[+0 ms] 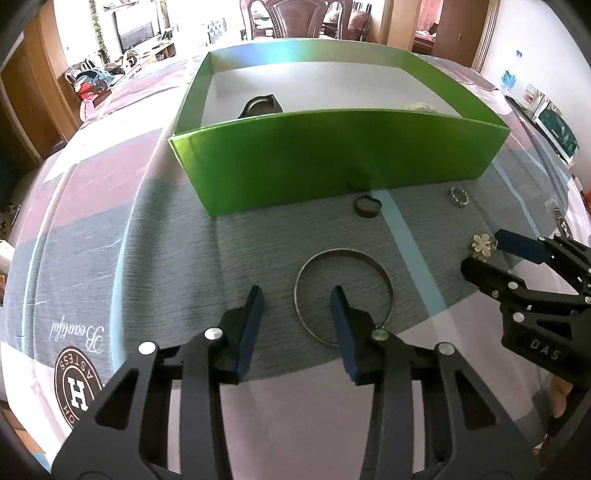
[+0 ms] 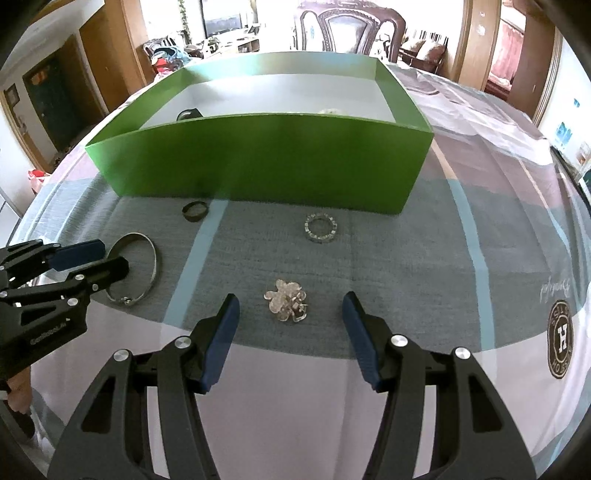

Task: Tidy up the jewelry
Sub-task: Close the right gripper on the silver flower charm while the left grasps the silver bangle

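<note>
A green box (image 1: pixel 332 155) (image 2: pixel 258 158) stands ahead on the cloth, with a dark item (image 1: pixel 261 105) and a pale item (image 1: pixel 419 107) inside. In front of it lie a dark ring (image 1: pixel 366 206) (image 2: pixel 194 211), a sparkly ring (image 1: pixel 459 196) (image 2: pixel 320 229), a silver bangle (image 1: pixel 343 295) (image 2: pixel 135 271) and a clear flower brooch (image 1: pixel 483 245) (image 2: pixel 285 301). My left gripper (image 1: pixel 297 295) is open, its right finger inside the bangle and its left finger outside the rim. My right gripper (image 2: pixel 290 301) is open around the brooch.
The cloth (image 1: pixel 147 229) is grey and pink, with round printed logos (image 1: pixel 77 380) (image 2: pixel 561 330). A carved chair (image 2: pixel 351 29) stands behind the box. Packages (image 1: pixel 554 125) sit at the table's far right edge.
</note>
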The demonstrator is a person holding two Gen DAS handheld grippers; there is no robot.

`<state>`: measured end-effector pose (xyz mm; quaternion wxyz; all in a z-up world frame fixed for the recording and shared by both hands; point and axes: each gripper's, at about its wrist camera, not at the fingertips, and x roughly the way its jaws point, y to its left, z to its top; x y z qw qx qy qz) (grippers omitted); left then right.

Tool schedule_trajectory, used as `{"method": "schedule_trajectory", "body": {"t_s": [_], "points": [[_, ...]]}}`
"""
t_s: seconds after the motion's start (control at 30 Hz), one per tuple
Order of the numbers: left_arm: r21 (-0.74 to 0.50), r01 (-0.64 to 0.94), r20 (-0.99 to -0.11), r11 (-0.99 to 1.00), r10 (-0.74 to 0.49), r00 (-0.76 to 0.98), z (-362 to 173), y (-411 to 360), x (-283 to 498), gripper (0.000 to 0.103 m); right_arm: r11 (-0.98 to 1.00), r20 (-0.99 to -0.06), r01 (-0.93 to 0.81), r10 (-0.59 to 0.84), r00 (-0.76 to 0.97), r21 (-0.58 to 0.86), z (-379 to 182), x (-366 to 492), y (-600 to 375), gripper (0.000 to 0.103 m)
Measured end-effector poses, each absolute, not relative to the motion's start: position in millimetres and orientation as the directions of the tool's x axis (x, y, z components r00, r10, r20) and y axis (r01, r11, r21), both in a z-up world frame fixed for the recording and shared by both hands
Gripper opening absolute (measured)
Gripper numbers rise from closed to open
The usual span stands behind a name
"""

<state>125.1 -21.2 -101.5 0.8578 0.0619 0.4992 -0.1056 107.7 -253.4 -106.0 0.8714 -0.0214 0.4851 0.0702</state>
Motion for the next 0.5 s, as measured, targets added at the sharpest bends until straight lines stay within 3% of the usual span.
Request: {"method": "schedule_trajectory", "body": {"t_s": [0.23, 0.5], "points": [[0.005, 0.234, -0.867, 0.972, -0.112, 0.485, -101.8, -24.2, 126.2, 0.038, 0.990, -0.840, -0.140, 0.086, 0.536, 0.012, -107.9, 109.3, -251.9, 0.056], [0.009, 0.249, -0.867, 0.968, -0.117, 0.484, -100.7, -29.5, 123.9, 0.029, 0.990, -0.838, -0.138, 0.085, 0.538, 0.012, -108.8, 110.2, -252.1, 0.056]]}}
